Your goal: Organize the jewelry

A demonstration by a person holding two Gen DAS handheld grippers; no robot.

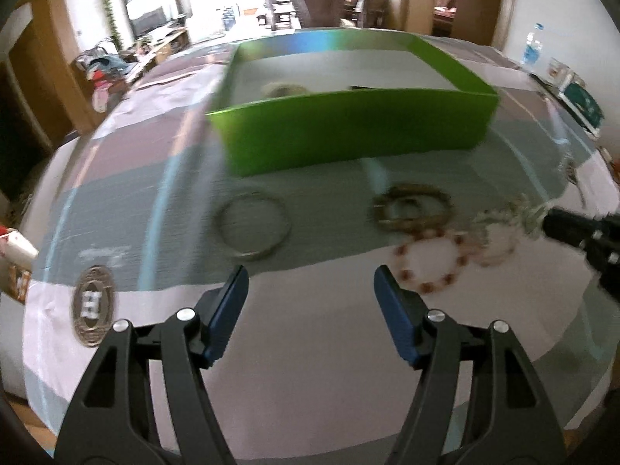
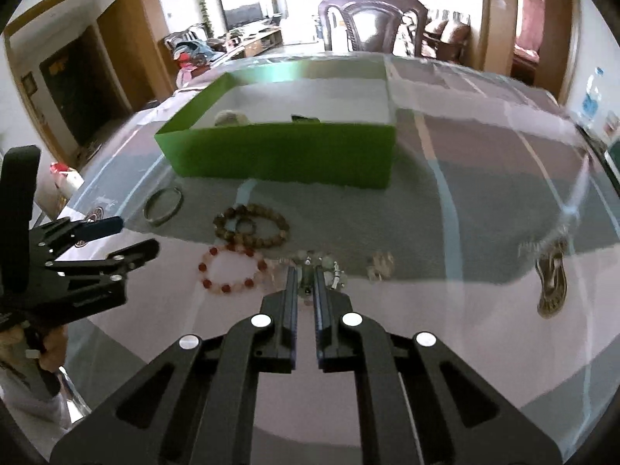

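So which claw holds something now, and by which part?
The right claw is shut on the pale bead bracelet, gripping its near side. The left claw is open, holding nothing.

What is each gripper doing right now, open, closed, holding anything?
Left gripper: open, holding nothing, above the tablecloth.
Right gripper: closed on the pale bead bracelet lying on the table.

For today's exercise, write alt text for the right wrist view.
The right gripper is shut on a pale beaded bracelet lying on the table, beside a red-and-white bracelet, with a green box behind.
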